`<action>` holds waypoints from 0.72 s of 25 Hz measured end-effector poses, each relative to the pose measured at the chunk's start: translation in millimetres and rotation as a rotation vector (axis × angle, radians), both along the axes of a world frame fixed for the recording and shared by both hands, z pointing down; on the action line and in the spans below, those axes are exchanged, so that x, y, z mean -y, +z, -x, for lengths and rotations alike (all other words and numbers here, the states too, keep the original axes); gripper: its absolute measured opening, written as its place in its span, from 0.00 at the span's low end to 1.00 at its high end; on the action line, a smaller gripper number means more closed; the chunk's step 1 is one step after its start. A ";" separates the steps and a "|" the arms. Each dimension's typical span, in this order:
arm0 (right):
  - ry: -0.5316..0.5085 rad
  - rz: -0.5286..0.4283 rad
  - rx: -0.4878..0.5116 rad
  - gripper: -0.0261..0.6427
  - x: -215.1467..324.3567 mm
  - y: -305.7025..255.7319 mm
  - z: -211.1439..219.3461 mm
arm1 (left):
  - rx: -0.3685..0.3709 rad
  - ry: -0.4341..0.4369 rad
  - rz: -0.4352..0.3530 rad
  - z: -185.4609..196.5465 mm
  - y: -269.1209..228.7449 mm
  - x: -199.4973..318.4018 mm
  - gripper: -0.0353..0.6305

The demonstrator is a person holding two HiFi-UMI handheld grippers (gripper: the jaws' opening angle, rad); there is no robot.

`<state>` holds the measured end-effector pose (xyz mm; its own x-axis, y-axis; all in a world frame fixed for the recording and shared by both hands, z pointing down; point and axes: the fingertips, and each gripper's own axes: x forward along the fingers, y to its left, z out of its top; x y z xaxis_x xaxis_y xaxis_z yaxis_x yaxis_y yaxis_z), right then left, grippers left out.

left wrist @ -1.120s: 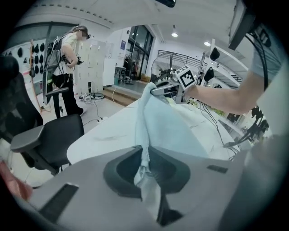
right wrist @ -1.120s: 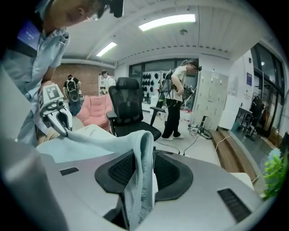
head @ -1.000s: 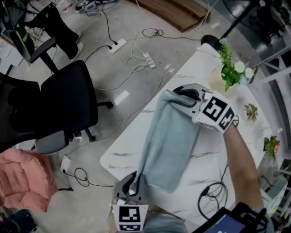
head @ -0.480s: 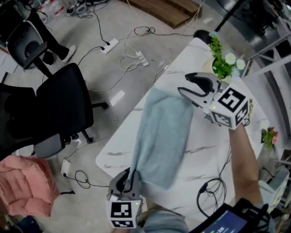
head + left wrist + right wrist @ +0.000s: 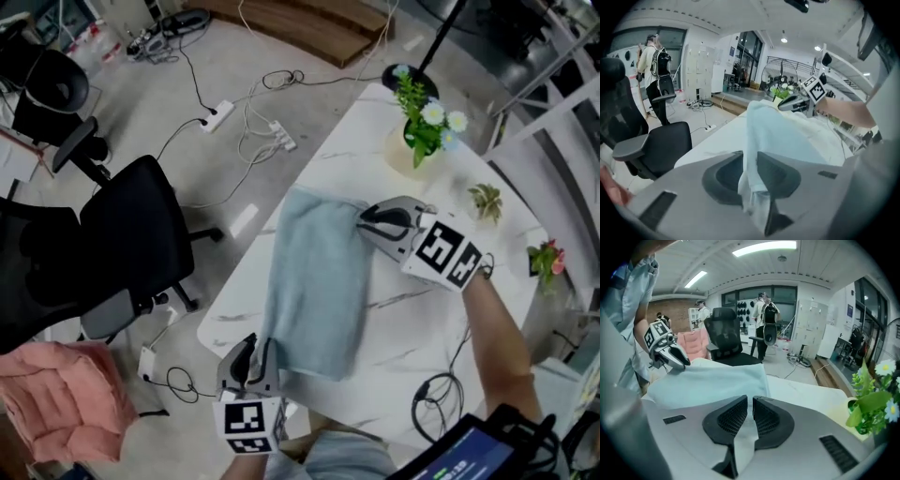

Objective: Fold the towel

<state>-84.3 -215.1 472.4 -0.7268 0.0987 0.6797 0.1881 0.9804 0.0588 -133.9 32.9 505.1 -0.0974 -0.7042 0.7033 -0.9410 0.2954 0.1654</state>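
Back at the one towel (image 5: 314,281), right tongs (image 5: 362,223) just pinched its corner; left tongs (image 5: 255,345) just opened around it.

**Pale blue on veined white**

The towel (image 5: 314,281) is a plain pale blue-grey. The surface (image 5: 431,337) under it is white, veined in grey like marble. The left gripper (image 5: 251,349) and right gripper (image 5: 364,221) are light grey with dark grey pads (image 5: 733,418), each bearing black-and-white square markers. At nine o'clock stands a black chair (image 5: 131,225), at seven o'clock a salmon-pink cushion (image 5: 56,403), and at one o'clock a plant (image 5: 417,117) with green leaves and white flowers.
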 end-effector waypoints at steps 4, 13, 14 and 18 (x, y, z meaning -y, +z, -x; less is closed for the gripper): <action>-0.002 -0.092 -0.116 0.13 2.1 35.2 -8.4 | 0.063 -0.028 0.083 18.0 15.3 5.9 0.16; -0.018 -0.019 0.014 0.12 -2.0 6.5 0.4 | 0.001 -0.032 -0.131 -0.6 -86.8 16.0 0.10; -0.019 -0.014 0.020 0.13 -1.4 6.8 3.0 | -0.078 -0.012 -0.168 -17.0 -93.0 27.1 0.08; -0.042 -0.019 -0.010 0.14 0.0 26.6 8.4 | -0.445 0.048 -0.210 -90.7 -65.9 71.8 0.08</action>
<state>-92.7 -215.1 499.1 -0.7155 0.1163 0.6889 0.2301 0.9702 0.0753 -43.2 -38.9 439.1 0.2160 -0.8313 0.5120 -0.7776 0.1707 0.6052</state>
